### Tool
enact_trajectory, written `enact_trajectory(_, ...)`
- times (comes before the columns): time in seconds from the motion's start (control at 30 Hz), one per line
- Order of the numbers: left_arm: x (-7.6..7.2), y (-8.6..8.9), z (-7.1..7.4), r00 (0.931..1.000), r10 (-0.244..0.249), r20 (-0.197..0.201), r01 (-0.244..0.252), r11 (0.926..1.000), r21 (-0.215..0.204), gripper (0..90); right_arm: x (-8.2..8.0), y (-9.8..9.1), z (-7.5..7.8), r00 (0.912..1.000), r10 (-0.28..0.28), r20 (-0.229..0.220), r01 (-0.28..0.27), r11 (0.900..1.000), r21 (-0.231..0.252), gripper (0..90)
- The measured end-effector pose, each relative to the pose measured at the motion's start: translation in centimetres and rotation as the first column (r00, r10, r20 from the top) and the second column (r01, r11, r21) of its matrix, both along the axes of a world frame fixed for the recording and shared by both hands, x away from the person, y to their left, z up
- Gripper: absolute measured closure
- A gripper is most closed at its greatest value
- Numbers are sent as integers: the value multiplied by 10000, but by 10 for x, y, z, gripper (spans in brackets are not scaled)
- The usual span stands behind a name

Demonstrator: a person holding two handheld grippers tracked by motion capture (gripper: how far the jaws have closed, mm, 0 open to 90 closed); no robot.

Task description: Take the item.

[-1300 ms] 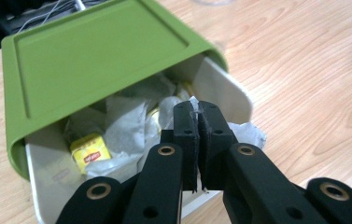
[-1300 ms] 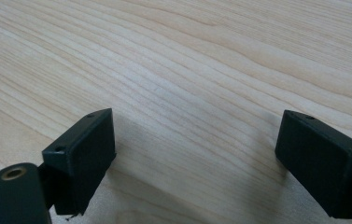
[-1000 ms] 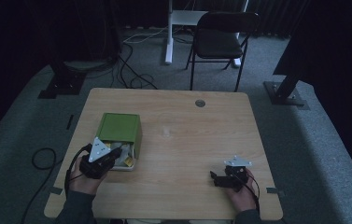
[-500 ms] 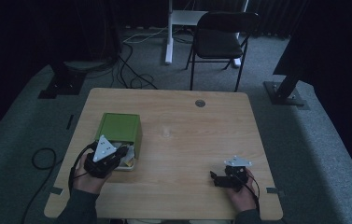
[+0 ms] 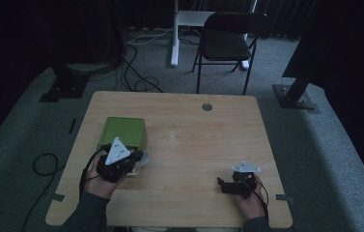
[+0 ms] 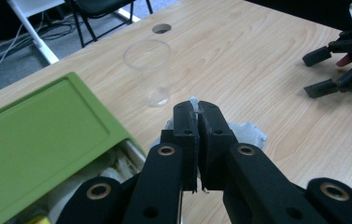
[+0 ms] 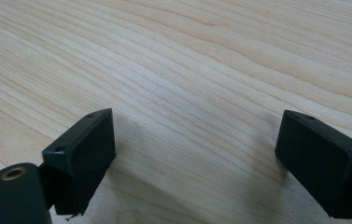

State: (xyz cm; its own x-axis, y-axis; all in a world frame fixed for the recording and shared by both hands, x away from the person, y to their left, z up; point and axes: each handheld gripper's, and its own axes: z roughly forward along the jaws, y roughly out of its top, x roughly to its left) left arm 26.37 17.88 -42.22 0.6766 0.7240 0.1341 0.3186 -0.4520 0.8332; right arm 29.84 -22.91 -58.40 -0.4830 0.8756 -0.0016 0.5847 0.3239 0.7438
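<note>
Two grippers in play. The left gripper (image 6: 197,112) has its jaws pinched nearly together on a thin bit of clear plastic wrapper (image 6: 195,103) — a sliver pokes up between the tips, with more crumpled plastic below and behind the jaws. It hangs just over the open edge of the green box (image 5: 122,132), whose lid (image 6: 38,135) lies flat and closed over most of it; some packets show in the gap underneath, too dim to name.

Key relation: the clear plastic cup (image 6: 148,70) stands upright on the table (image 5: 194,125) straight ahead of the left gripper along its jaw line, a little to the left in the left gripper view, well apart from the tips. My read — the held piece goes forward toward that cup, so the move is a short push ahead, no turn needed.

The right gripper (image 5: 225,184) rests low by the near right edge, jaws wide apart with nothing between them, bare wood below (image 7: 197,93). It is farther from the cup than the left, so the left does the work.
</note>
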Motion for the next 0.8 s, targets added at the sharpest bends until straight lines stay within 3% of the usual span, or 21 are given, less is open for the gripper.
enact_trajectory(0.2, 10, -9, 1, 9997, -236, -85, 235, 9996, -146, 882, 0, 0, 0, 10000, -5, -6, 5, 10000, 6, 115)
enact_trajectory(0.8, 36, -28, 3, 9996, -279, -58, 277, 9993, -258, 882, 0, 0, 0, 10000, -6, -22, 6, 10000, 3, 115)
